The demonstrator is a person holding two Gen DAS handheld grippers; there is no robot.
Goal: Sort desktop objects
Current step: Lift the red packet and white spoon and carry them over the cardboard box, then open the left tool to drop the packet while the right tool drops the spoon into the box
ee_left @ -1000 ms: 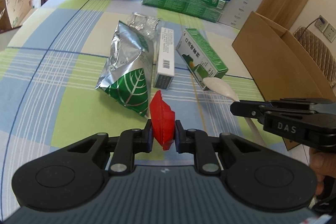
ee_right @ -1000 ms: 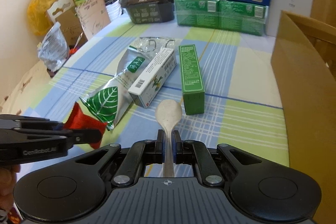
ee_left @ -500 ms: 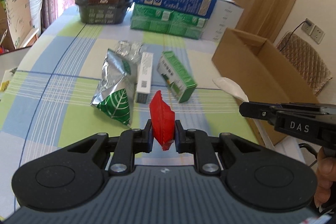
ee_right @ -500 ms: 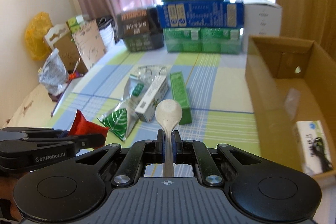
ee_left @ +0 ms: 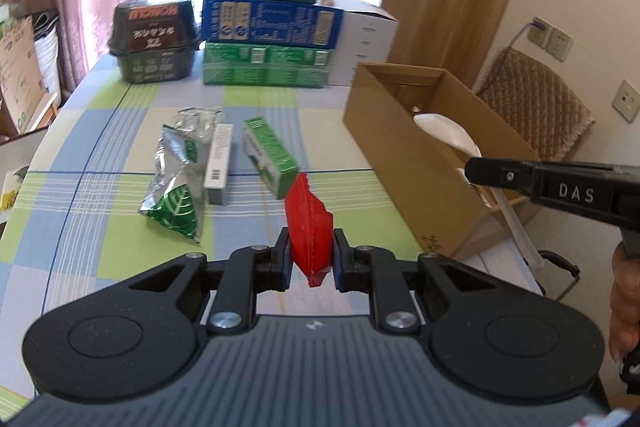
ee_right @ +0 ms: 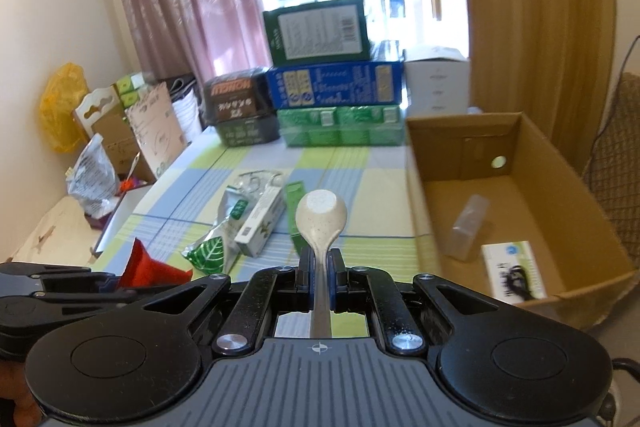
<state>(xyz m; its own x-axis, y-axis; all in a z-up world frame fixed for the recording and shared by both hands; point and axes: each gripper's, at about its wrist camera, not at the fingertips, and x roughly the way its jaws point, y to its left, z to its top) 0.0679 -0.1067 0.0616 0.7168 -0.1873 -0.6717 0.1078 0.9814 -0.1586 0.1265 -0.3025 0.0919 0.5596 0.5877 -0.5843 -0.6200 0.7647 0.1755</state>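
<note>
- The red packet (ee_left: 310, 227) is pinched in the left claw (ee_left: 310, 259), above the desk (ee_left: 100, 195).
- The speckled spoon (ee_right: 321, 217) is clamped by its handle in the right claw (ee_right: 321, 281).
- The cardboard box (ee_right: 520, 163) lies ahead-right of the right claw.

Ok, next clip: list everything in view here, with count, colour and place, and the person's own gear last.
red packet: 1, red, clamped in left gripper
spoon: 1, speckled off-white, handle clamped in right gripper
foil pouch: 1, silver and green, on tablecloth
white carton: 1, white, beside pouch
green carton: 1, green, right of white carton
cardboard box: 1, brown, open, table's right side
clear case: 1, translucent, inside box
white printed box: 1, inside box
stacked cartons: several, green, blue, white, far edge
black tubs: 2, stacked, far left
tablecloth: 1, blue-green check
left gripper: 1, black, shut
right gripper: 1, black, shut
</note>
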